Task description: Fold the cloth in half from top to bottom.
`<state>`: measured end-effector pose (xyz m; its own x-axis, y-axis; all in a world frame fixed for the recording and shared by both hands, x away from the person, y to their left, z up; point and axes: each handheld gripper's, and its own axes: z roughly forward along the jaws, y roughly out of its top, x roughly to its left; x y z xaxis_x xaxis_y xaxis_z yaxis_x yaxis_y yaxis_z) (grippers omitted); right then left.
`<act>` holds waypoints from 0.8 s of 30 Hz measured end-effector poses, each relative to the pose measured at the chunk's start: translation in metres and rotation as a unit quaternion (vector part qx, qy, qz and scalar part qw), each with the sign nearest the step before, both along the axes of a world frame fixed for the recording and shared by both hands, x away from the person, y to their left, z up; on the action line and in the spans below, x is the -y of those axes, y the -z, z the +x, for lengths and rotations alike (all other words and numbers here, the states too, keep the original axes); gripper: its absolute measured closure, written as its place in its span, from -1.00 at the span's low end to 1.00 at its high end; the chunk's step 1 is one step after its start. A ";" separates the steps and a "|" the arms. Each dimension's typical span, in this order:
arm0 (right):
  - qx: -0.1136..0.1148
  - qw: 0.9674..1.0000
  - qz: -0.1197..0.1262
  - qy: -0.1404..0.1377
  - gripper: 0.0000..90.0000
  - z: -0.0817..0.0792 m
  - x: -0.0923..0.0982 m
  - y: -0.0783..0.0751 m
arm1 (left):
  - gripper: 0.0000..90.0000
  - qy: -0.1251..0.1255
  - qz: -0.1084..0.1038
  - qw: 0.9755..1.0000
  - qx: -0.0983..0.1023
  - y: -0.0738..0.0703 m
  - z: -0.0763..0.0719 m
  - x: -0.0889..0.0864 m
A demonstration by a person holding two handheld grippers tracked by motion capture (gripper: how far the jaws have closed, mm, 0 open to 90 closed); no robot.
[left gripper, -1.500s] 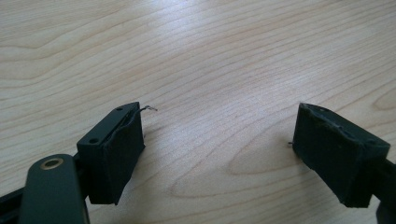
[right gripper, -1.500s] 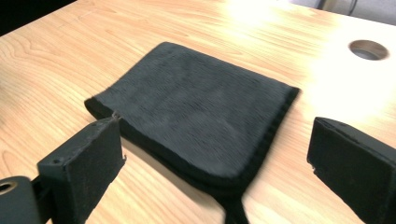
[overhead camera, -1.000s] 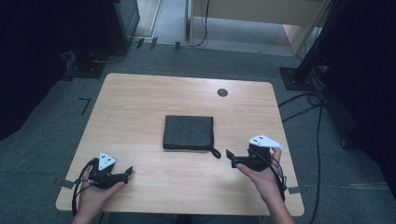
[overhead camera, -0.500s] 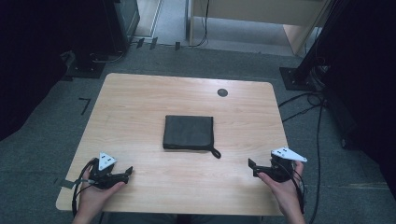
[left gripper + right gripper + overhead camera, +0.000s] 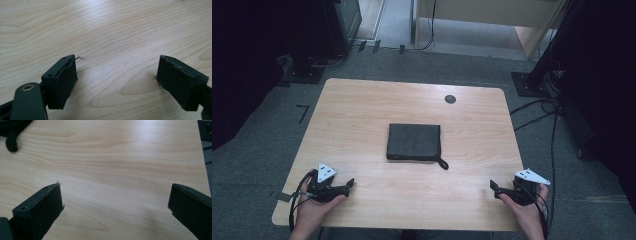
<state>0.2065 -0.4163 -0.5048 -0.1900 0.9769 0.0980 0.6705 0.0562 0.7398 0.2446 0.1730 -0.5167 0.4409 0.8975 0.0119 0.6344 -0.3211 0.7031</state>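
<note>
Pouch (image 5: 414, 142) between low, open-jawed grippers

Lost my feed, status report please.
Both hand-held grippers open, empty: left, right, near table edge. Folded black cloth mid-table, untouched. Nothing in the way.

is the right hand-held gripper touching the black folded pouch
Apart. The high view shows bare table between the right hand-held gripper, near the front right corner, and the pouch at the centre.

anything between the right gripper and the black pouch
No, only bare wooden table lies between the right gripper and the black pouch in the high view.
</note>
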 end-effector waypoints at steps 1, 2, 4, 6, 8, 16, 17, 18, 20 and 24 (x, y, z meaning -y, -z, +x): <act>-0.004 1.000 0.000 0.001 -1.00 -0.001 0.002 0.002 | -0.64 0.000 0.000 1.000 0.000 0.000 0.000 0.000; -0.005 1.000 -0.004 0.002 -1.00 -0.003 0.003 0.004 | -0.64 0.000 0.000 1.000 0.000 0.000 0.000 0.000; -0.009 1.000 -0.011 0.004 -1.00 -0.004 0.006 0.007 | -0.64 0.000 0.000 1.000 0.000 0.000 0.000 0.000; -0.012 1.000 -0.014 0.007 -1.00 -0.005 0.008 0.010 | -0.64 0.000 0.000 1.000 0.000 0.000 0.000 0.000; -0.016 1.000 -0.017 0.010 -1.00 -0.005 0.009 0.013 | -0.64 0.000 0.000 1.000 0.000 0.000 0.000 0.000; -0.021 0.999 -0.050 0.002 -1.00 -0.005 0.004 0.020 | -0.64 0.000 0.000 1.000 0.000 0.000 0.000 0.000; -0.020 0.999 -0.048 0.003 -1.00 -0.006 0.004 0.021 | -0.64 0.001 0.000 1.000 0.000 0.000 0.000 0.000; -0.020 0.999 -0.042 0.004 -1.00 -0.006 0.004 0.021 | -0.64 0.001 0.000 1.000 0.000 0.000 0.000 0.000; -0.019 0.999 -0.041 0.004 -1.00 -0.006 0.005 0.022 | -0.64 0.001 0.000 1.000 0.001 0.000 0.000 0.000; -0.020 0.999 -0.041 0.004 -1.00 -0.006 0.005 0.022 | -0.64 0.001 -0.002 1.000 0.002 0.000 0.000 0.000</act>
<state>0.2005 -0.4214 -0.5264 -0.1802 0.9833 0.0248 0.6995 0.1104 0.7061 0.2445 0.1729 -0.5172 0.4419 0.8970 0.0109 0.6310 -0.3195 0.7070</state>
